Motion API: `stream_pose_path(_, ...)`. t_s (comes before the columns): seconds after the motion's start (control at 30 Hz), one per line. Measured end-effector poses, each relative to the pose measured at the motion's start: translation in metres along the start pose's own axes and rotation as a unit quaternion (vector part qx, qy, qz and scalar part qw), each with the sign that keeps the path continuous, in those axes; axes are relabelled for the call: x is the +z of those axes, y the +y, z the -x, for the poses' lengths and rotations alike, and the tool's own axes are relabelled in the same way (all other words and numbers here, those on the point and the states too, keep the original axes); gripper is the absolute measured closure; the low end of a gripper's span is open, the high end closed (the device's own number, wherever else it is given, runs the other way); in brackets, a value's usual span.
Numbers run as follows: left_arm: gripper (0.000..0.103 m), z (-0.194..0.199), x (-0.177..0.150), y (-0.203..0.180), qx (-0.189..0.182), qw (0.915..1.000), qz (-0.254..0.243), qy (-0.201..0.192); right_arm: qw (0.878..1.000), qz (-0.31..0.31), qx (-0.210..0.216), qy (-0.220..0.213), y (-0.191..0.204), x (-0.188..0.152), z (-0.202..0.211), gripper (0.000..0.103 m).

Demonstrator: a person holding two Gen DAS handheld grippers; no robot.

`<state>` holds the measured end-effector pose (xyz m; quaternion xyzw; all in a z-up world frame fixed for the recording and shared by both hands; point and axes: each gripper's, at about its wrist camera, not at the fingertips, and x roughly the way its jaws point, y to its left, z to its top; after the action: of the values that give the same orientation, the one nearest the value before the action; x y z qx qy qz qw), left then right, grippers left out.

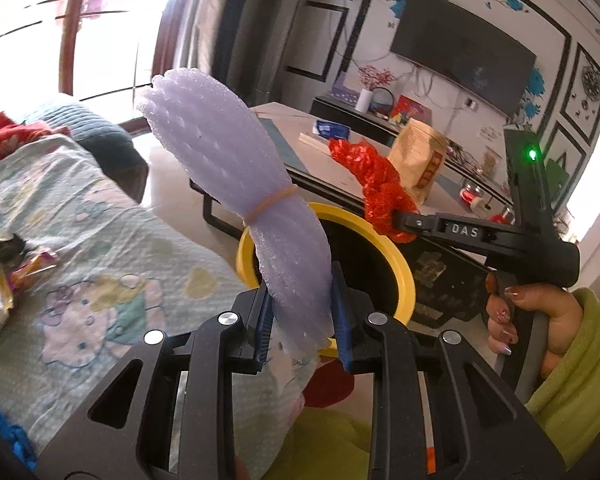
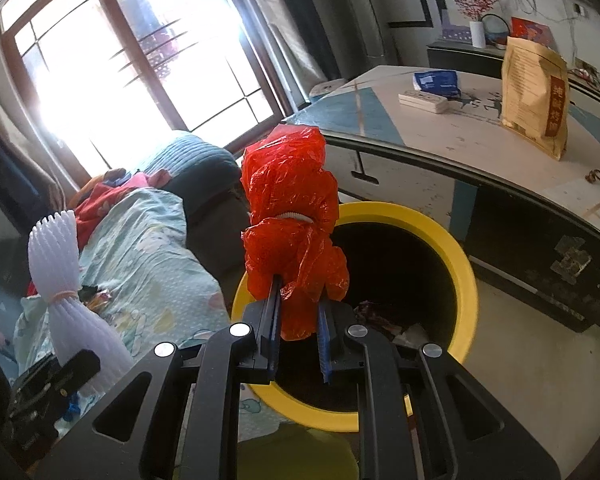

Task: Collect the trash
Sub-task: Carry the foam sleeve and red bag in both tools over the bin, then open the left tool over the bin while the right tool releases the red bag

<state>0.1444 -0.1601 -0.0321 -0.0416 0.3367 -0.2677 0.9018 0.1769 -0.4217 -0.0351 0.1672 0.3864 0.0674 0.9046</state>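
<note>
The left gripper pinches the bottom of a white foam net between its blue pads, which stand only a little apart. A rubber band ties the net in the middle. The right gripper pinches a red plastic bag, its pads close together with the bag squeezed between them. Both things hang over or beside a yellow bin (some trash already lies at its bottom). The bin stands on the floor between a bed with a cartoon sheet and a low table. The left view shows a TV on the wall and the hand that holds the right gripper. The right view shows a bright window and a paper bag on the table.
</note>
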Motion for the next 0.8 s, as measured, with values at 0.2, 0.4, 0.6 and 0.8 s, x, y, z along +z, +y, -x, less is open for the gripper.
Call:
stream_pose_path(0.2,0.084,-0.018,0.000,-0.015,-0.011,0.9997,-0.018,0.012,1.000,-0.018,-0.011,-0.002,-0.012,0.001,0.000,0.088)
stream_pose_path(0.4,0.084,-0.034,0.001,-0.024,-0.021,0.9991,-0.028,0.024,0.999,-0.034,-0.015,-0.002,-0.024,0.001,0.000,0.088)
stream_pose_path(0.6,0.084,-0.049,0.004,-0.034,-0.029,0.9984,-0.038,0.032,0.999,-0.046,-0.019,0.000,-0.032,0.000,-0.002,0.088)
stream_pose_path(0.8,0.083,-0.068,0.005,-0.041,-0.039,0.9972,-0.048,0.043,0.998,-0.059,-0.024,0.005,-0.040,-0.002,-0.005,0.088)
